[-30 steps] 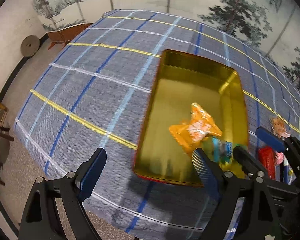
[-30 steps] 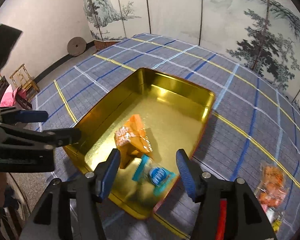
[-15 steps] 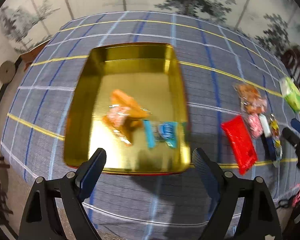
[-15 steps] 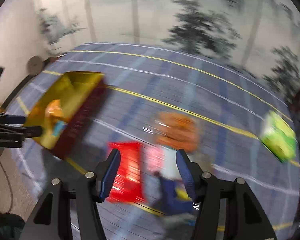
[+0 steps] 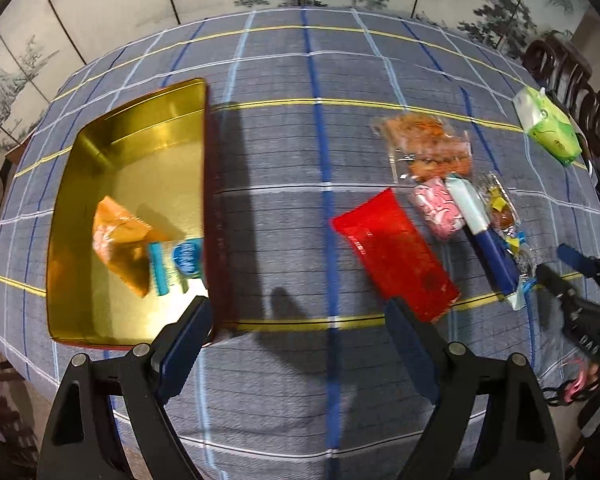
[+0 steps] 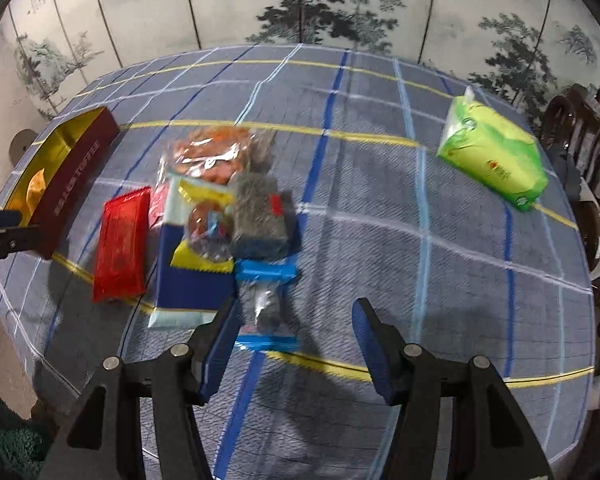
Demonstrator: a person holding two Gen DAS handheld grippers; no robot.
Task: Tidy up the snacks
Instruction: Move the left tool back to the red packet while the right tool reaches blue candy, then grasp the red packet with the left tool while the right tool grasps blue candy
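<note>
A gold tin box (image 5: 76, 148) with dark red outer walls (image 6: 76, 180) sits at the table's left. An orange snack bag (image 5: 120, 236) and a blue-and-teal packet (image 5: 180, 260) lie inside it. A pile of snacks lies right of it: a red packet (image 5: 396, 256) (image 6: 120, 240), an orange clear bag (image 5: 428, 144) (image 6: 212, 156), a pink packet (image 5: 436, 208), a blue-and-white packet (image 5: 484, 232) (image 6: 188, 280), a yellow packet (image 6: 204, 232) and a blue-ended grey packet (image 6: 264, 292). My left gripper (image 5: 296, 328) is open and empty above the table's front. My right gripper (image 6: 292, 336) is open and empty, just before the pile.
A green packet (image 5: 548, 124) (image 6: 496, 160) lies apart at the far right of the blue checked tablecloth (image 6: 380, 240). Dark wooden chairs (image 6: 580, 132) stand at the right edge. A painted folding screen (image 6: 300, 4) stands behind the table.
Both grippers swung right, away from the gold box toward the snack pile. The blue-and-teal packet now lies in the box beside the orange bag. Both grippers stayed open.
</note>
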